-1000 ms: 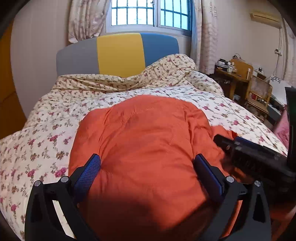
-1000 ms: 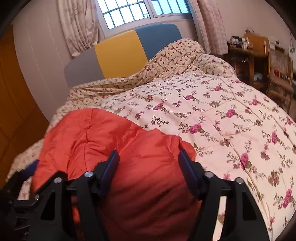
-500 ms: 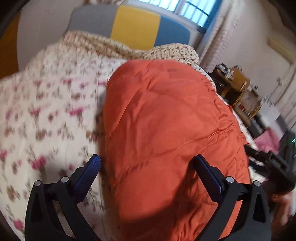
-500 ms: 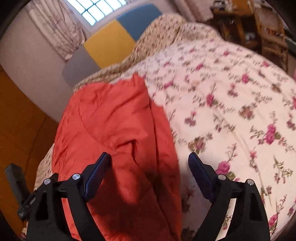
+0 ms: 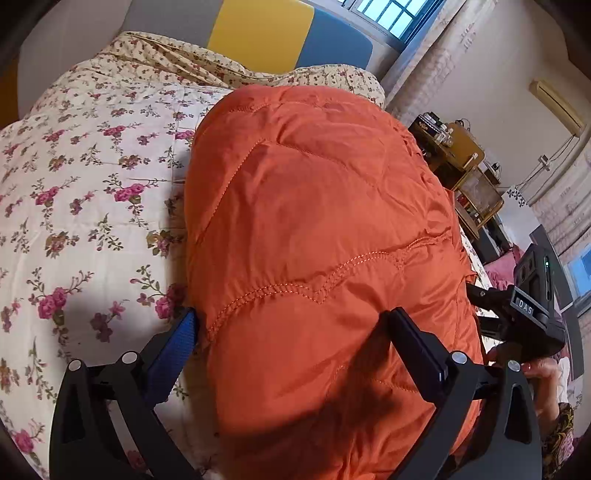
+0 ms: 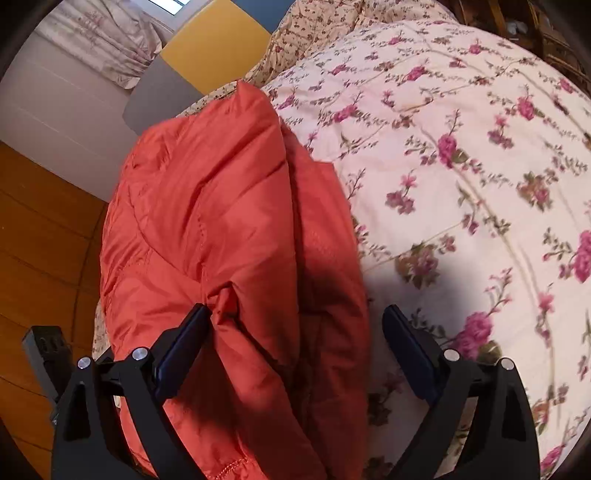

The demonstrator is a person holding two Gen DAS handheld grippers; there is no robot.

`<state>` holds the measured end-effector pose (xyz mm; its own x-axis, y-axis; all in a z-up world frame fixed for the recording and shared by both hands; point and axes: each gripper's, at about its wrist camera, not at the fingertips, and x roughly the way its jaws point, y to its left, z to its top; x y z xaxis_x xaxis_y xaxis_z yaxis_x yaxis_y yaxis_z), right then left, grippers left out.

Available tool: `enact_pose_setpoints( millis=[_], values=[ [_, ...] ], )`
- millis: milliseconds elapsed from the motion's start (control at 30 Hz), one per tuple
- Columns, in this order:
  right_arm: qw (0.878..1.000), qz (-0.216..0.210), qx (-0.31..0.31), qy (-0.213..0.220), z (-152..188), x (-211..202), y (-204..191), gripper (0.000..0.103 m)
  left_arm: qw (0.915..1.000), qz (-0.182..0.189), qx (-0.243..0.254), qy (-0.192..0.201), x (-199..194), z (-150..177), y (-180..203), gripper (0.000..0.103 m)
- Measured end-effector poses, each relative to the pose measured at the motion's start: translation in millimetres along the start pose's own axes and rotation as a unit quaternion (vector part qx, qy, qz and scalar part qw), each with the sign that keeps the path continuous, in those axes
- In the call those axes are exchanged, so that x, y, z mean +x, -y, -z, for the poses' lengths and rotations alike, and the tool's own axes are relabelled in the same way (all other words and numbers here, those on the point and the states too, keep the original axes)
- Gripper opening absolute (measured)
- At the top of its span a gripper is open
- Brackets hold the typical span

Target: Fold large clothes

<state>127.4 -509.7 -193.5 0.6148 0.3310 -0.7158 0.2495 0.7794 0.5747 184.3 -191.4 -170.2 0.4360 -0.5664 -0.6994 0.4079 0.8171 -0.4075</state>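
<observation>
An orange quilted jacket lies in a puffy folded bundle on the flowered bedspread. My left gripper is open, its fingers spread either side of the bundle's near end, close over the fabric. In the right wrist view the jacket runs up the left half of the frame. My right gripper is open over the jacket's near right edge, the left finger against a fabric crease and the right finger over the bedspread. The right gripper's body shows at the right of the left wrist view.
A grey, yellow and blue headboard stands at the bed's far end under a window. A wooden desk and shelves stand right of the bed. A wooden floor lies left of it.
Both grippers tilted down and drew closer over the jacket. The views rotated, so the bundle now fills more of each frame. Both stayed open.
</observation>
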Motion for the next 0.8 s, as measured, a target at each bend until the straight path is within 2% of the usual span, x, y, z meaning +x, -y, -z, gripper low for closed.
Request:
enact_pose_setpoints(
  millis=[267,500,633,667,800],
  values=[
    [1.000,-0.003,-0.010,-0.005,-4.8,2.9,-4.8,0.093,0.9998,0.004,0.019,0.007,3.7,2.6,-1.7,0.100],
    [0.999,-0.004,-0.034,-0.007,-9.6,5.0,-12.5,0.087,0.9996,0.007,0.026,-0.005,7.6,-1.3,-6.1,0.100],
    [0.998,-0.034,-0.047,-0.008,-8.0,5.8,-15.1,0.068,0.9996,-0.003,0.027,-0.002,7.9,1.2,0.4,0.100],
    [0.998,-0.040,-0.051,-0.007,-8.0,6.6,-17.4,0.060,0.9993,-0.008,0.035,0.000,7.1,2.1,5.1,0.098],
    [0.995,-0.061,-0.080,0.016,-1.8,-0.2,-21.0,0.050,0.9970,-0.033,0.065,0.027,-5.1,4.8,23.3,0.082]
  ],
)
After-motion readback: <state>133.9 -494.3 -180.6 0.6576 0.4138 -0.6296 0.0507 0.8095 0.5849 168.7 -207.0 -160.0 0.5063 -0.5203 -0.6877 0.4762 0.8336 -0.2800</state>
